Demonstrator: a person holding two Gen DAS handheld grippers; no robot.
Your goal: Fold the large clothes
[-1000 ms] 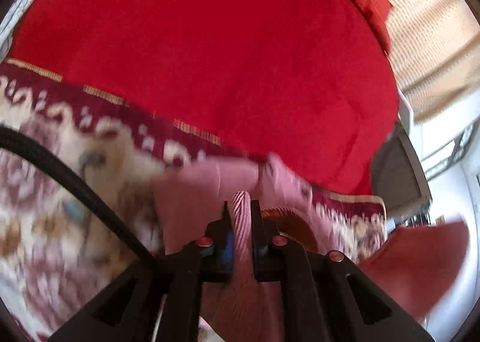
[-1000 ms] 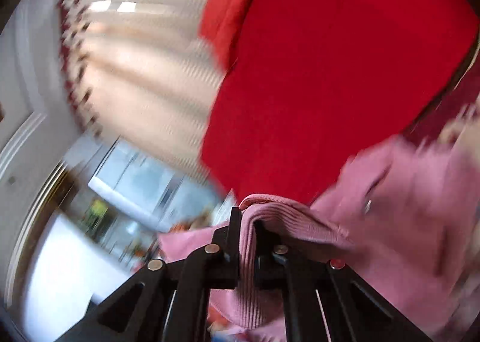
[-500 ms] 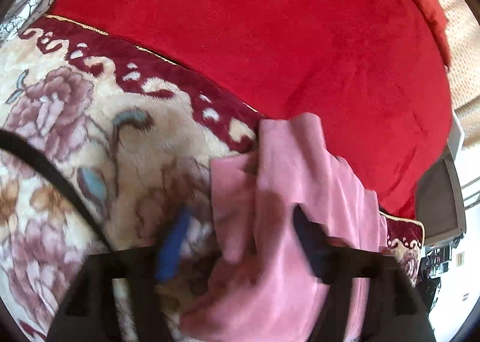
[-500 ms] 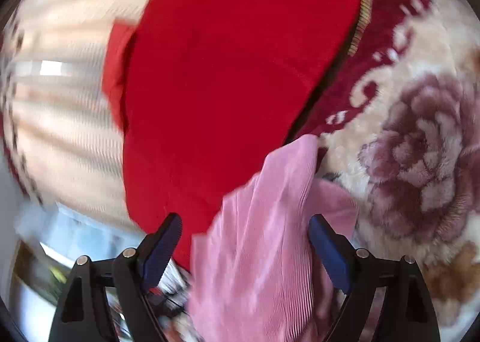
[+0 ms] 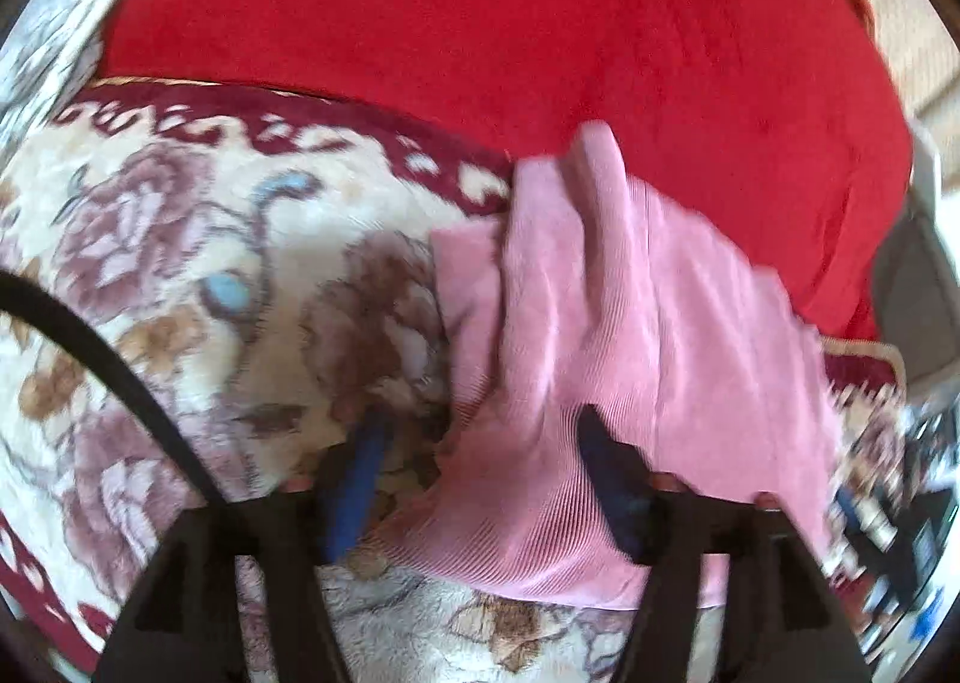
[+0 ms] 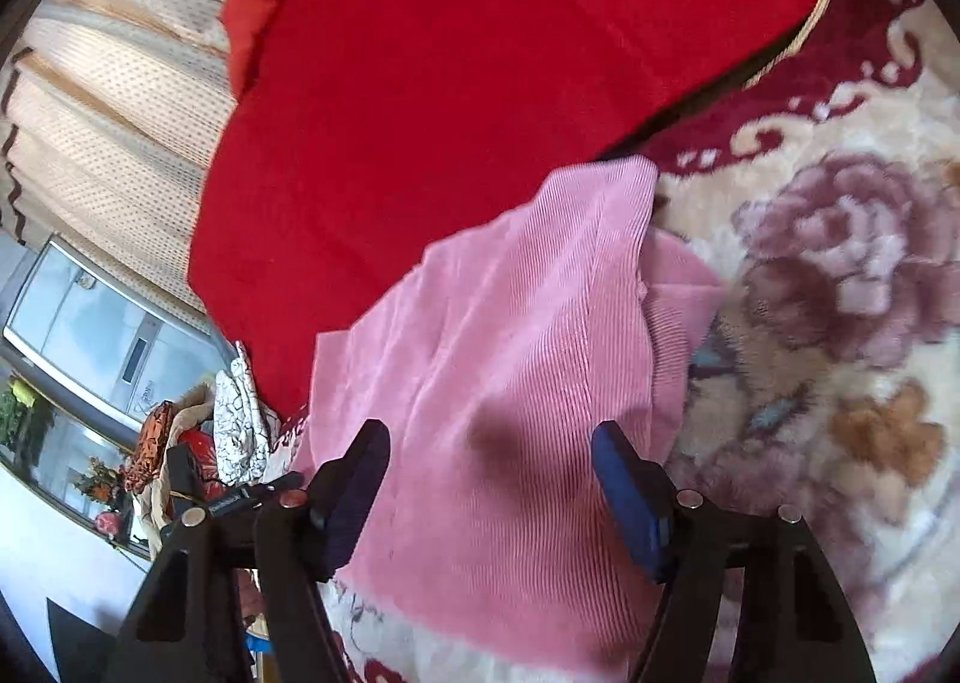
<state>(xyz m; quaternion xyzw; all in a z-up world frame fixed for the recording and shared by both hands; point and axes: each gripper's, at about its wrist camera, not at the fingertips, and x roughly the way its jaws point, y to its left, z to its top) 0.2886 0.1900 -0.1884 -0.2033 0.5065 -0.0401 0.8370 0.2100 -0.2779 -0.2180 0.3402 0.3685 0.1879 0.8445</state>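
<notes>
A pink ribbed garment point(image 5: 600, 335) lies folded in layers on a floral blanket point(image 5: 198, 263), its far edge against a red blanket point(image 5: 480, 11). My left gripper point(image 5: 480, 473) is open and empty just above the garment's near part. In the right wrist view the same garment point(image 6: 516, 371) lies between my fingers. My right gripper point(image 6: 489, 479) is open and empty above it.
The red blanket point(image 6: 480, 53) covers the far part of the bed. A black cable point(image 5: 108, 365) crosses the left wrist view. Cream curtains point(image 6: 120, 83), a glass cabinet point(image 6: 90, 335) and cluttered things point(image 6: 198, 443) stand beside the bed.
Both grippers were shut on the pink garment and held it up. They have opened and let it go, and it now lies on the floral blanket.
</notes>
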